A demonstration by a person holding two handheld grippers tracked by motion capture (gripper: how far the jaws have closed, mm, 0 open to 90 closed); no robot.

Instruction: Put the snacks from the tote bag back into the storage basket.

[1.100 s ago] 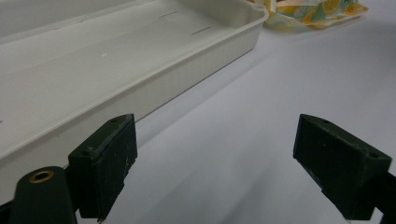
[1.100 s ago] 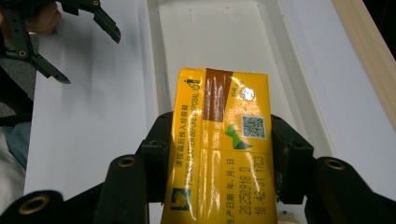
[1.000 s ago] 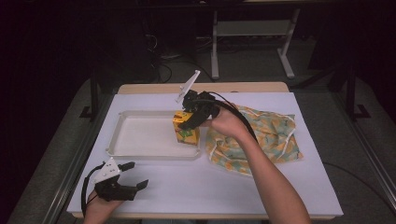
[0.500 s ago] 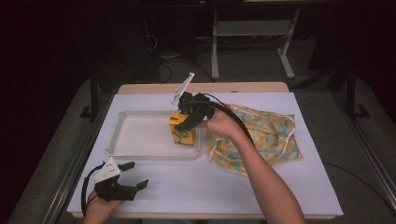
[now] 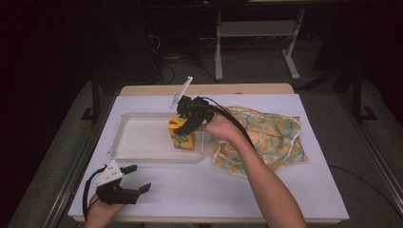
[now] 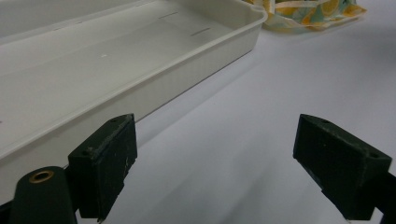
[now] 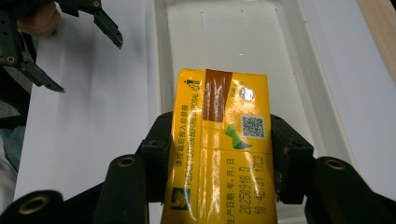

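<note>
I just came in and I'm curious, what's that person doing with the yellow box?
A person holds a hand-held gripper in each hand. The right one is clamped on a yellow carton and has it in the white tray, at the end nearest the patterned bag. Whether the carton touches the tray floor is hard to tell. The left one waits open near the table's front edge.

Item: drink carton (image 5: 183,134) | Look: yellow-orange box, brown strip and QR code on its top panel (image 7: 224,140), green marks on its side | State: sealed, undented | Pose: upright, clamped on two opposite sides | Place: right end of white tray (image 5: 138,142), near its front rim
</note>
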